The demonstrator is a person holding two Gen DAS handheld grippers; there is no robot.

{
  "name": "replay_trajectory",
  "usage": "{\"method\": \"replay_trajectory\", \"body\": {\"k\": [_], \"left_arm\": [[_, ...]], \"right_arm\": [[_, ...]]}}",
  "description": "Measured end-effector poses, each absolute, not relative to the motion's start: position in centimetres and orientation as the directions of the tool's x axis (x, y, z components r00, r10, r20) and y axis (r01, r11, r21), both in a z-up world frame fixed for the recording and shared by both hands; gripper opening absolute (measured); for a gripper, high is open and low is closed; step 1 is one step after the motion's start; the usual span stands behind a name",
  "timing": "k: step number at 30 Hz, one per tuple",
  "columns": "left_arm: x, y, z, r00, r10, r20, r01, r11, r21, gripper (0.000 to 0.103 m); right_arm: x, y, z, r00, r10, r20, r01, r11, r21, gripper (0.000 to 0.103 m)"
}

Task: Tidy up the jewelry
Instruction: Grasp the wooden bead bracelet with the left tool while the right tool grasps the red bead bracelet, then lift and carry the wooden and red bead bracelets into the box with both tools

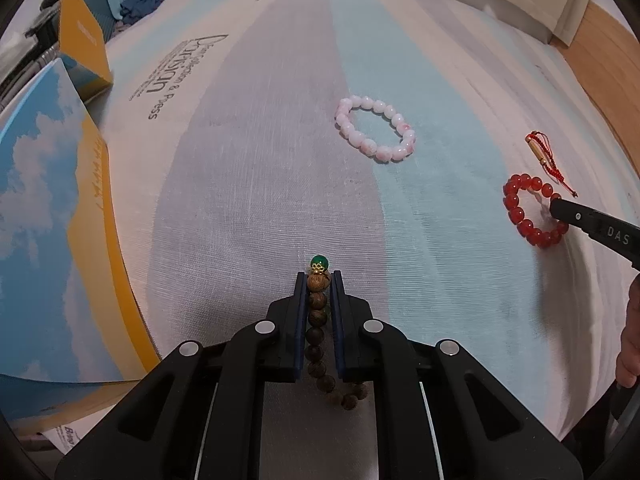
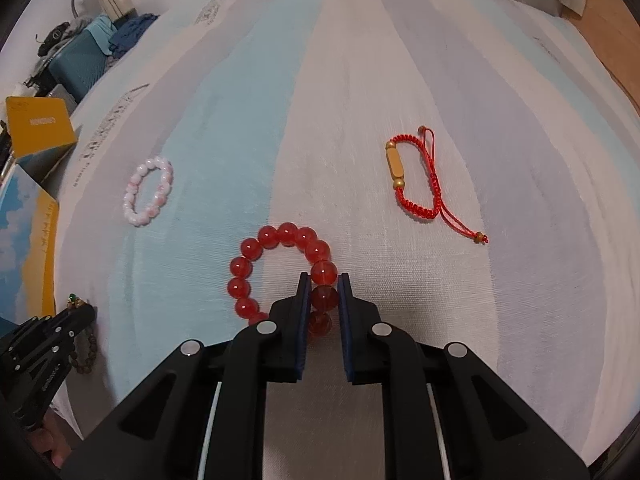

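Pinching a brown wooden bead bracelet [image 1: 318, 320], the left gripper [image 1: 319, 280] has its jaws squeezed tight on the beads. The string of beads runs straight along the fingers, with a green bead [image 1: 320, 262] sticking out past the tips. The right gripper [image 2: 323, 280] is squeezed on one side of the red bead bracelet [image 2: 280, 272]; the rest of that ring lies to its left on the striped sheet [image 2: 400, 60]. A bit farther off, the pink bead bracelet [image 1: 376, 128] lies nearer the left hand. The red cord bracelet [image 2: 420, 176] lies nearer the right hand. Both are free. A blue and yellow box [image 1: 48, 220] sits at the left, maybe where things go.
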State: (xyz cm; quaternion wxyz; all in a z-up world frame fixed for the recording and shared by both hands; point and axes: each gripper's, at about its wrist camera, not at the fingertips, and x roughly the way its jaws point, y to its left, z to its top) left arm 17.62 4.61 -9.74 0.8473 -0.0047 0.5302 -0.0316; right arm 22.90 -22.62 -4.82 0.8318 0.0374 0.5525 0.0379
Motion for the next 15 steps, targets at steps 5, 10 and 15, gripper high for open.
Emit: {"method": "replay_trajectory", "body": {"k": [5, 10, 15], "left_arm": [[17.4, 4.5, -9.3, 0.439, -0.055, -0.897, 0.048, 0.998, -0.038, 0.010], [17.2, 4.5, -8.5, 0.447, -0.054, -0.893, 0.048, 0.998, -0.036, 0.010], [17.0, 4.4, -7.7, 0.454, -0.052, -0.890, 0.048, 0.998, -0.033, 0.010]], "right_arm": [[22.1, -23.1, -3.8, 0.406, 0.122, -0.906, -0.031, 0.992, 0.120, 0.012], [21.6, -23.3, -2.5, 0.431, 0.145, -0.891, -0.043, 0.989, 0.140, 0.012], [21.0, -23.1, -1.2, 0.451, 0.163, -0.877, -0.060, 0.986, 0.153, 0.012]]}}
